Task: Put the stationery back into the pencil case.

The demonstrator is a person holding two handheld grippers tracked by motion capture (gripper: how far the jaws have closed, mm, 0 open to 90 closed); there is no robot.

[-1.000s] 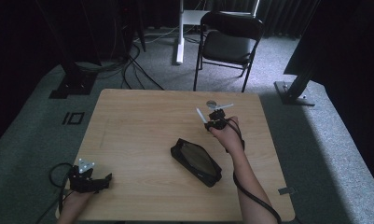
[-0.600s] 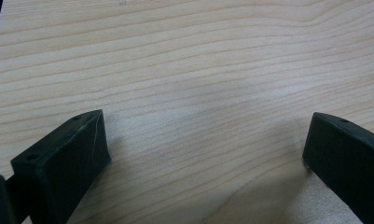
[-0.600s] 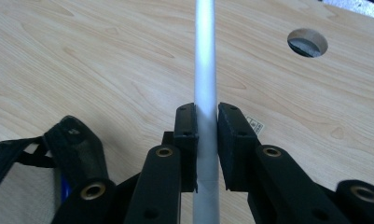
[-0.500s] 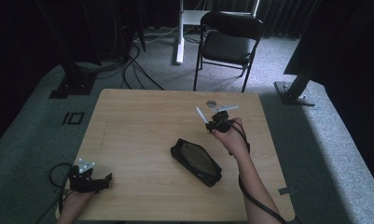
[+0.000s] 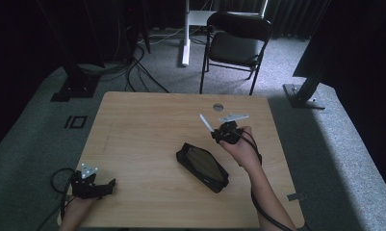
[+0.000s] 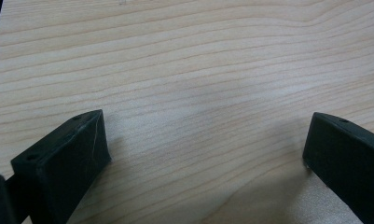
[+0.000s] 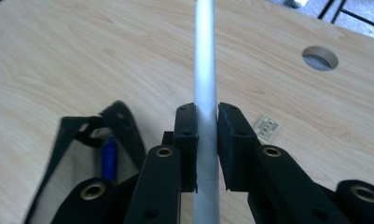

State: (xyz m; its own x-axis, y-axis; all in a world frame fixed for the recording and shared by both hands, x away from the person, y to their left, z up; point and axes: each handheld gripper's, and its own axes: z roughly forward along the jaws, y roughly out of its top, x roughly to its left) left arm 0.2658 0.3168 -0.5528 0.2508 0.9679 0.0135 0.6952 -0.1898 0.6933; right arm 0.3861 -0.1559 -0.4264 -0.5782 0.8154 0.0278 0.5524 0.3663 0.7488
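So the wooden table [image 5: 142,125] takes up the middle of the high view, with a black folding chair [image 5: 236,45] behind it at the top of the frame. The black pouch [image 5: 202,166] lies flat just right of center, mouth open, and in the right gripper view you can spot a blue pen [image 7: 108,158] sitting inside it at the lower left. The right gripper [image 5: 218,135] sits just above and right of the pouch in the high view, raised off the table; its jaws are clamped tight on a white pen [image 7: 206,88], which sticks out past them toward the upper left. The left gripper [image 5: 111,185] is way down in the lower left corner, jaws spread wide with nothing but bare wood between them. Near the table's far edge there's a small round hole [image 5: 218,106], and a tiny label [image 7: 267,128] shows right of the jaws.
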